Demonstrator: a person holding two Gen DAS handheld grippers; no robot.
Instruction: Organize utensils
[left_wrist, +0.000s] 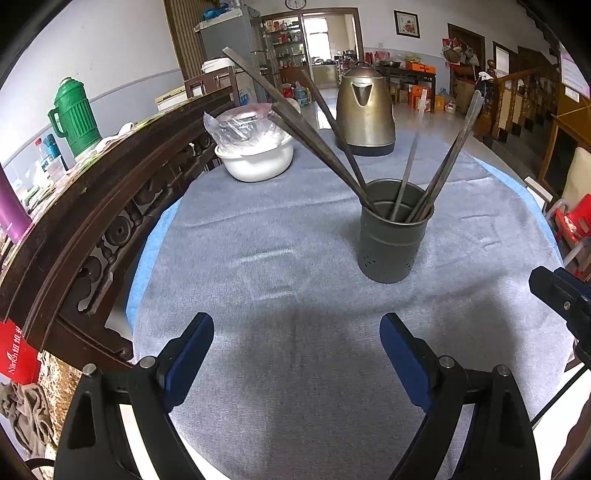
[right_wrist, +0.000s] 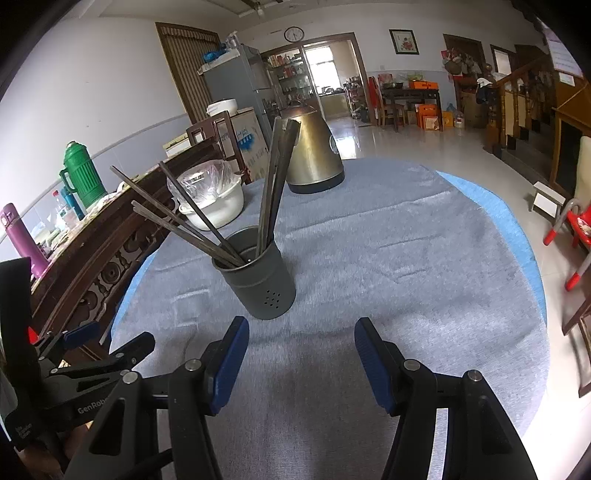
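A dark grey metal holder cup (left_wrist: 391, 236) stands upright on the grey cloth of the round table (left_wrist: 258, 280). Several dark chopsticks (left_wrist: 306, 129) lean out of it, fanned left and right. My left gripper (left_wrist: 297, 343) hovers open over bare cloth, short of the cup, nothing between its blue pads. In the right wrist view the same cup (right_wrist: 258, 280) stands just beyond my right gripper (right_wrist: 301, 349), whose jaws stand apart and empty. The chopsticks (right_wrist: 177, 218) show there too. The left gripper (right_wrist: 92, 343) appears at the left edge.
A brass-coloured kettle (left_wrist: 365, 110) and a white bowl under plastic film (left_wrist: 255, 155) stand at the table's far side. A carved dark wooden chair back (left_wrist: 92, 229) runs along the left rim. A green thermos (left_wrist: 75, 118) and a red chair (right_wrist: 576, 229) stand off the table.
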